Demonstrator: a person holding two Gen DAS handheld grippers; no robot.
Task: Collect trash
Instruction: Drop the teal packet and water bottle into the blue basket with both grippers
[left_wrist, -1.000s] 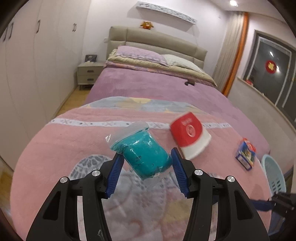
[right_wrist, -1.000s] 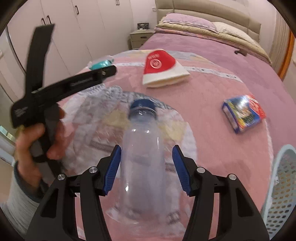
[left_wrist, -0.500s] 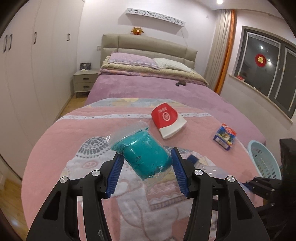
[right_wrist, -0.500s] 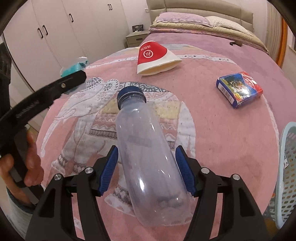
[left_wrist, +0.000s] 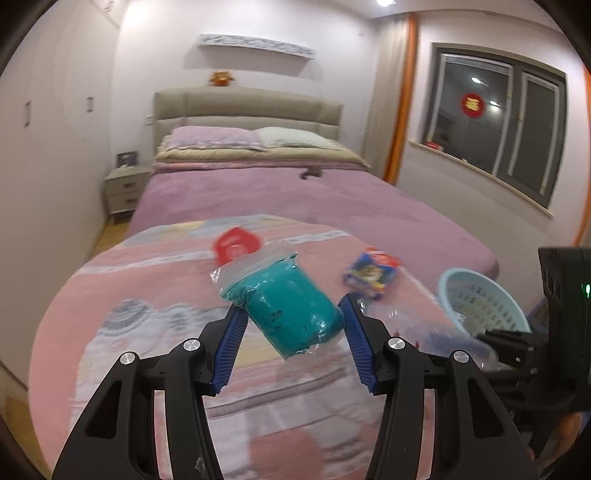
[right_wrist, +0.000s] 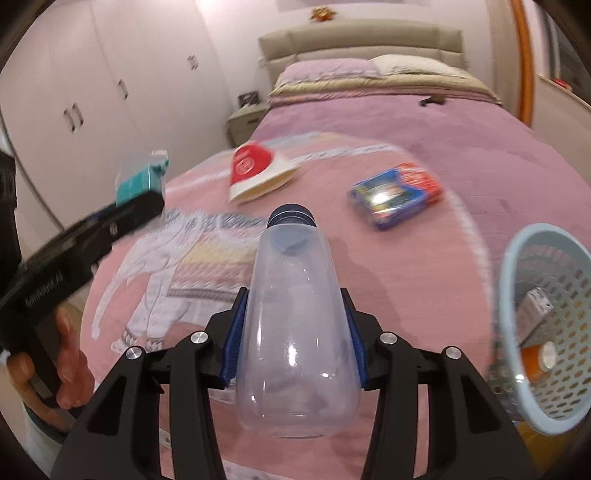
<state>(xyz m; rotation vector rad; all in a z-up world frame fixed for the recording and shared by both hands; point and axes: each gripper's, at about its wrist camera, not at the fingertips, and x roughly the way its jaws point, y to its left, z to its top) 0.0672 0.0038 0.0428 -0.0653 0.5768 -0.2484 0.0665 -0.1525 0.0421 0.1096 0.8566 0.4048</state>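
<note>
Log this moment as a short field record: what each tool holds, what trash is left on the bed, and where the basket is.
left tool: shut on teal bag
right tool: jaws just closed in, shut on clear bottle, blue cap pointing away
on blanket: red paper cup, blue packet
basket: light blue, at bed's right edge, already holds items

No text is legible. The red-and-white paper cup at 11 o'clock bears a blurred white round emblem; the blue-and-red box at 1 o'clock carries unreadable print. Lettering on the left gripper body is smeared.
</note>
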